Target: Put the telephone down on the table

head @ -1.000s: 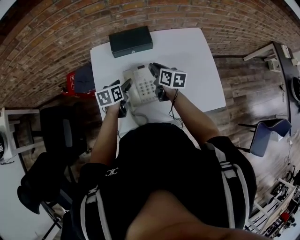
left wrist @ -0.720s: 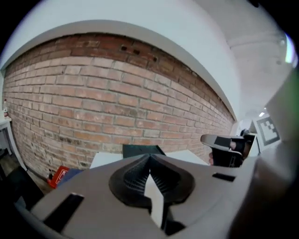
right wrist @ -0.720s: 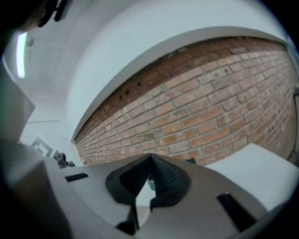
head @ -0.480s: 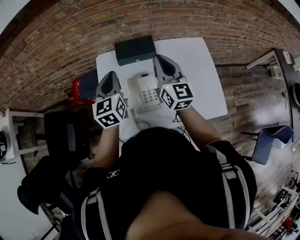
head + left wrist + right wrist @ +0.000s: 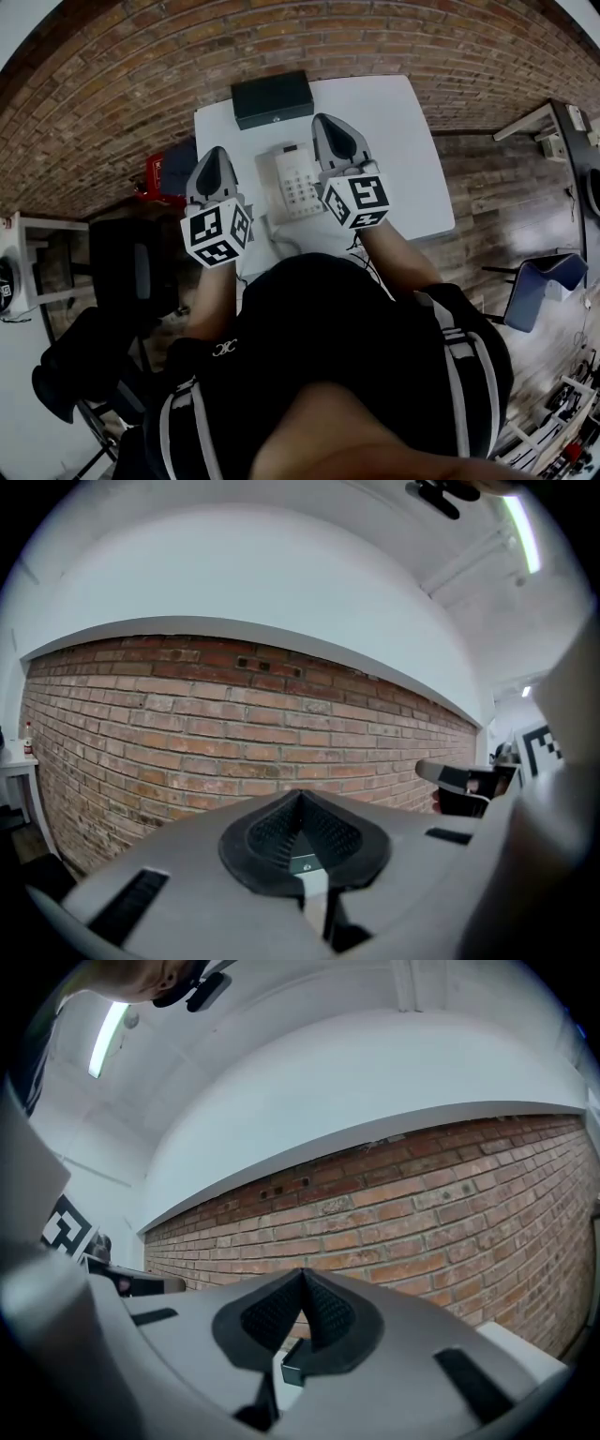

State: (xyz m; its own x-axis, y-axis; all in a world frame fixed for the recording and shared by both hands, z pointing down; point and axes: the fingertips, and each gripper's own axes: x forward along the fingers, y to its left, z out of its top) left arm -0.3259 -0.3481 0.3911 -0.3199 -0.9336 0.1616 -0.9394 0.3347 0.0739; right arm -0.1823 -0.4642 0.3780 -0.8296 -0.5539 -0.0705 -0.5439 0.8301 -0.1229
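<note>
Telephone [image 5: 294, 184] flat on white table [image 5: 398, 141], handset on cradle, keypad up. Sits roughly midway between far and near edges, closer to left edge than right. Curly cord [image 5: 274, 229] trailing off it toward near edge. Touched by neither gripper.

Left gripper [image 5: 214, 156] held in the air over left edge of table, beside telephone but clear of it. Fingers clenched on each other, nothing between them; in left gripper view, ribbed dark pads [image 5: 323, 832] pressed together at the tip. Points about level at brick wall [image 5: 169, 724]. Marker cube [image 5: 217, 234] toward the person.

Right gripper [image 5: 329, 122] held in the air just right of telephone, also clear of it. Fingers clenched, empty; pads [image 5: 323, 1312] meeting in a point in right gripper view, brick wall behind. Marker cube [image 5: 356, 200] toward the person.

Dark box [image 5: 272, 98] on far edge of table, nearer far left corner, apart from telephone. Red object [image 5: 148, 169] on floor past left edge. Blue chair [image 5: 532, 272] well off past right edge.
</note>
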